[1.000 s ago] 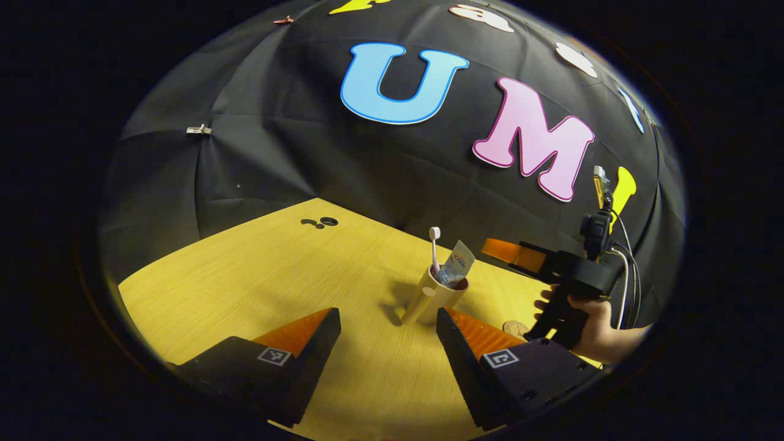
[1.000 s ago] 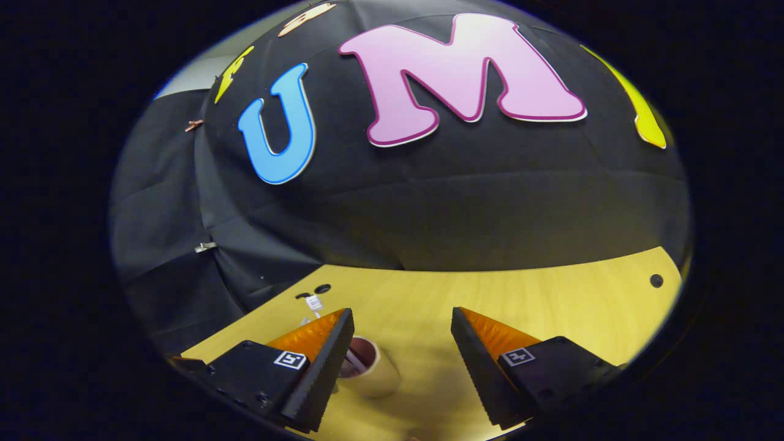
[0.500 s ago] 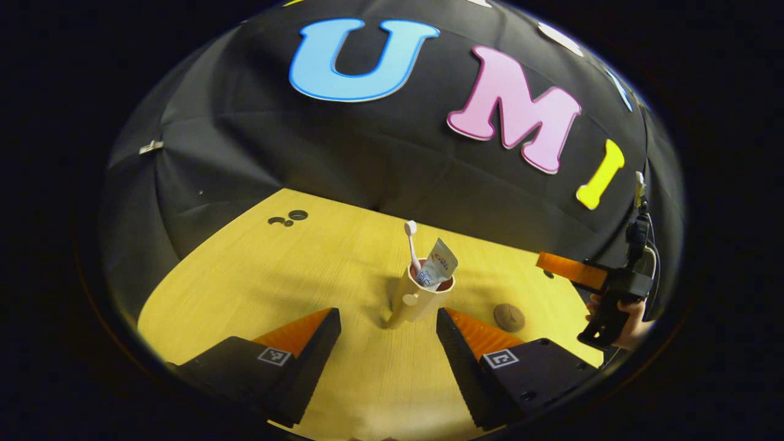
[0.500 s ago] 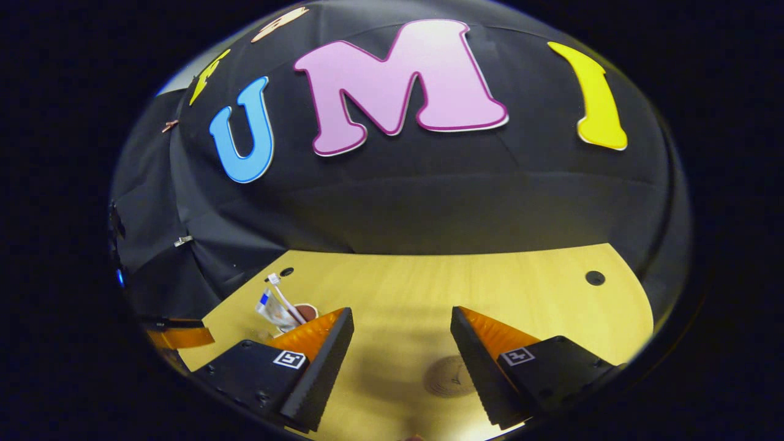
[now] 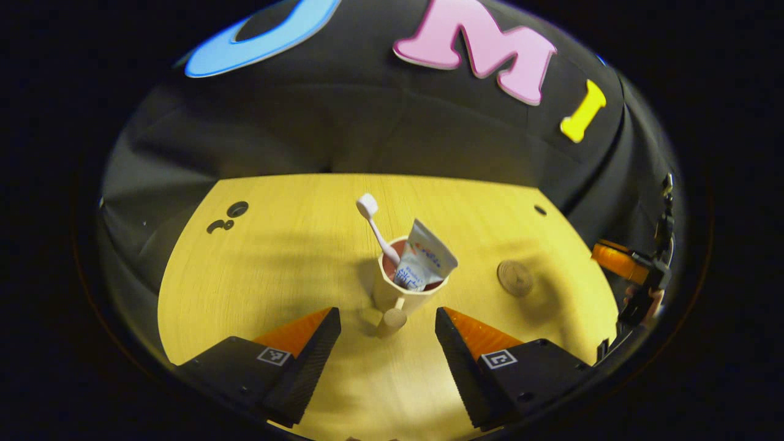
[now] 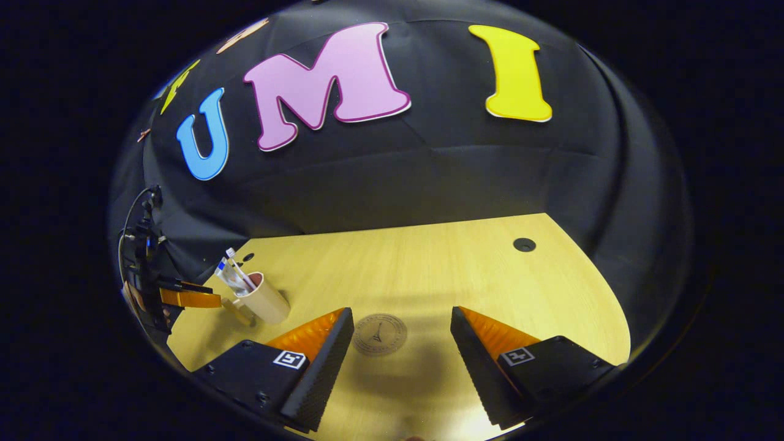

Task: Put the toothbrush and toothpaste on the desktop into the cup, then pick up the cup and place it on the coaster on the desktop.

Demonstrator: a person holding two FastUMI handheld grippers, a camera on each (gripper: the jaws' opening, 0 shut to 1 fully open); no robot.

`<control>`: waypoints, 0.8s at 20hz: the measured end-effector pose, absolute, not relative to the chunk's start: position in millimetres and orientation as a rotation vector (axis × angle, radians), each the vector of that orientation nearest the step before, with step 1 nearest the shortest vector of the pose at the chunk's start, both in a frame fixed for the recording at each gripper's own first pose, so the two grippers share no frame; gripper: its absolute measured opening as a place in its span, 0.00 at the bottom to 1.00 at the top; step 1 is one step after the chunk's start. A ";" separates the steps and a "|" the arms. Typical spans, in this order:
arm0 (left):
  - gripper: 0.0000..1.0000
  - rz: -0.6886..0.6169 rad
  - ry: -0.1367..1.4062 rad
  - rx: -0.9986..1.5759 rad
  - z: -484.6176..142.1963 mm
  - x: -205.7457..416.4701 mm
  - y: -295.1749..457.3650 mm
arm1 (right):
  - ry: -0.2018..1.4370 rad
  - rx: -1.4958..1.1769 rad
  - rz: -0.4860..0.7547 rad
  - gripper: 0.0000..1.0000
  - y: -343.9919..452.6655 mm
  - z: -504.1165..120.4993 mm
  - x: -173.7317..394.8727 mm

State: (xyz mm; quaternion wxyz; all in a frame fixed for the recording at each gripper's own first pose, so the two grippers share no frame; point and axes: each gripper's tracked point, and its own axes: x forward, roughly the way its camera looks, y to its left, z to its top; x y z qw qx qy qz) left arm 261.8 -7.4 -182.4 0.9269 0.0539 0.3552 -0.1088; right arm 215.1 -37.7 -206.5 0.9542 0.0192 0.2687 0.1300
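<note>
A beige cup (image 5: 401, 293) with a side handle stands on the wooden desktop (image 5: 282, 275). In it lean a white toothbrush (image 5: 375, 223) and a white toothpaste tube (image 5: 422, 260). My left gripper (image 5: 387, 318) is open just in front of the cup, its handle between the fingertips. The round brown coaster (image 5: 514, 277) lies to the cup's right. In the right gripper view the coaster (image 6: 380, 334) lies between the fingertips of my open right gripper (image 6: 401, 324), with the cup (image 6: 266, 299), toothbrush (image 6: 239, 269) and tube (image 6: 228, 277) far left beside the left gripper's orange fingers (image 6: 190, 298).
Cable holes (image 5: 236, 209) mark the desktop's far left, another hole (image 6: 523, 244) the far right. The right gripper's orange fingers (image 5: 615, 260) and a hand (image 5: 643, 303) show at the right edge of the left gripper view. Black cloth walls close the back.
The left gripper has closed in on the cup and tilted down. The right gripper has drawn away to the right, so the coaster now lies between its fingertips.
</note>
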 end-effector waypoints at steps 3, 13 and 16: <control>0.97 -0.272 0.833 0.160 -206.3 271.1 -14.2 | 0.559 0.034 0.232 0.98 -63.5 -210.3 207.0; 0.83 -0.299 1.045 0.385 -235.3 302.0 -24.0 | 0.607 0.033 0.110 0.98 -135.9 -222.7 169.6; 0.72 -0.292 1.079 0.404 -241.5 304.3 -26.2 | 0.627 0.052 0.082 0.98 -148.2 -227.9 162.8</control>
